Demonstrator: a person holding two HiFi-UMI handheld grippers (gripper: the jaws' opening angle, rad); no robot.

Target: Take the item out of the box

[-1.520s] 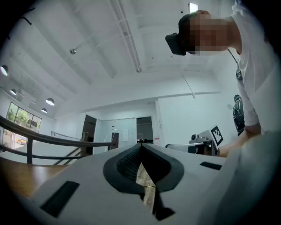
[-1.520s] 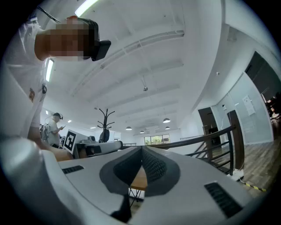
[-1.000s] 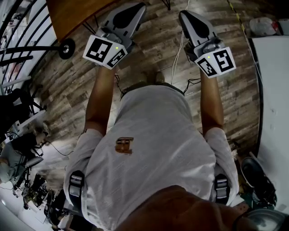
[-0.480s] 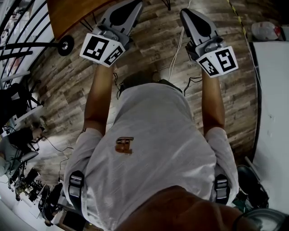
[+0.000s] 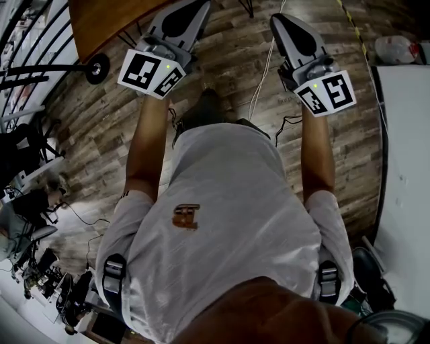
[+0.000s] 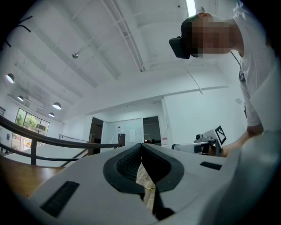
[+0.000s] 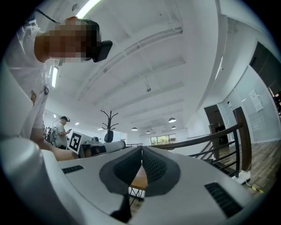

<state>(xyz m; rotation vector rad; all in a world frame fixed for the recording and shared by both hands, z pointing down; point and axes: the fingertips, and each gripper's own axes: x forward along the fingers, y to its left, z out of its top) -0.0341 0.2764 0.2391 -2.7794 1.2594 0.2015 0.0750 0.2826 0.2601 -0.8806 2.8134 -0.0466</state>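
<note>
No box and no item show in any view. In the head view my left gripper (image 5: 193, 7) and right gripper (image 5: 279, 20) are held out over the plank floor (image 5: 228, 60), in front of the person's grey shirt (image 5: 228, 222). In the left gripper view the left gripper (image 6: 141, 146) points up at a white ceiling, its dark pads meeting at the tip with nothing between them. The right gripper (image 7: 141, 149) is likewise shut and empty, aimed at the ceiling and a railing.
A wooden table corner (image 5: 107, 20) and a wheeled stand (image 5: 99, 67) lie at the upper left. A white table (image 5: 406, 134) runs down the right. Cables (image 5: 262, 87) trail on the floor. A person sits at the left (image 5: 20, 222); another stands far off (image 7: 61, 127).
The floor has slid under the view as the person walks, and a dark shoe now shows ahead of the shirt. Both grippers stay shut and shift only slightly.
</note>
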